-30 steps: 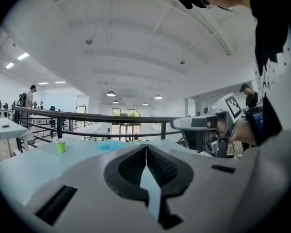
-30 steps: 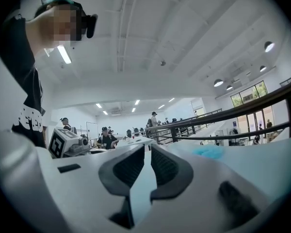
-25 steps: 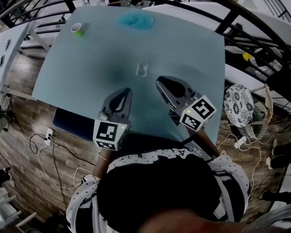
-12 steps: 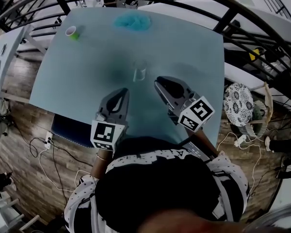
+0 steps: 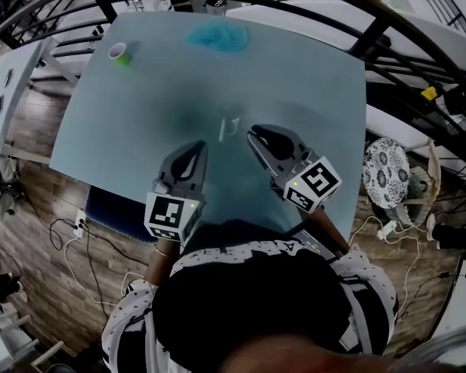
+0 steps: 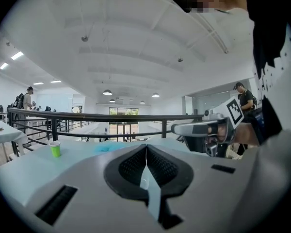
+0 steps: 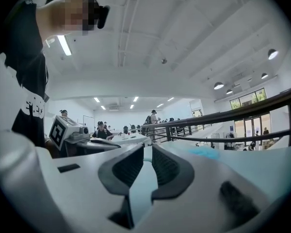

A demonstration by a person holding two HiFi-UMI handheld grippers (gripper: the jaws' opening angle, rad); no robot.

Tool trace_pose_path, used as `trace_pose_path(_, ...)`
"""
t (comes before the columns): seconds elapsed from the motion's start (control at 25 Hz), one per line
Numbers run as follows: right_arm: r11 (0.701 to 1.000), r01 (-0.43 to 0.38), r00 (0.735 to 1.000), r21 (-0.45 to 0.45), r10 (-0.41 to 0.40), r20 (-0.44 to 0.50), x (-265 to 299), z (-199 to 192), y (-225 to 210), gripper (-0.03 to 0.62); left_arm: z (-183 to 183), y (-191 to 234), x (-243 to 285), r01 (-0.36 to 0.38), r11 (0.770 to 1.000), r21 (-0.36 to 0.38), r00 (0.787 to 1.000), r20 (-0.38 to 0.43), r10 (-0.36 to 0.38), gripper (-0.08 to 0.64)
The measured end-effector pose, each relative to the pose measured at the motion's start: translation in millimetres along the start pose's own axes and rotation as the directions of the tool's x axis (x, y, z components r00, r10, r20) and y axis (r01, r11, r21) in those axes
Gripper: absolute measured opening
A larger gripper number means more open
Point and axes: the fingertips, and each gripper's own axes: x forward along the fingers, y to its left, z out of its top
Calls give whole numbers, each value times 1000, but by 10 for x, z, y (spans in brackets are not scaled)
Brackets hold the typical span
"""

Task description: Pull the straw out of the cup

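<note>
At the left gripper the fingers meet tip to tip with nothing between them; on the right gripper they stand a narrow gap apart, and only tabletop shows through. Just ahead of both, roughly between their lines, the clear cup stands on the pale blue table, touched by neither; its straw is too faint to make out. I judge the approach is in hand, with nothing grasped yet; next, one gripper must steady the cup while the other pinches the straw above the rim and draws it straight up. Only the head view shows the cup's place; only the gripper views settle the fingers; a green cup and a blue cloth lie far off.
</note>
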Motion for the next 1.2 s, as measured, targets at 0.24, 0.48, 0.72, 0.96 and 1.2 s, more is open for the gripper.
trace_pose_path(0.24,1000,12,1000,0,-12,-23,109,-47,-87,40,6,101,127,16,1000,-11,1000,-7,-16,14)
trace_pose_path(0.48,999,32,998,-11,-32,-45,197,-140,-175,41,-66,177,196,26,999,-24,999,-21,-26,14)
trace_pose_path(0.72,998,31,996,-46,-35,-82,265,-265,-252,61,-148,208,274,25,999,-32,999,-33,-26,14)
trace_pose_path(0.96,997,14,992,-71,-23,-128,359,-349,-244,63,-163,226,342,36,999,-39,998,-45,-38,14)
trace_pose_path(1.2,994,-5,988,-107,-11,-152,480,-398,-209,63,-180,272,361,41,998,-42,998,-55,-43,14)
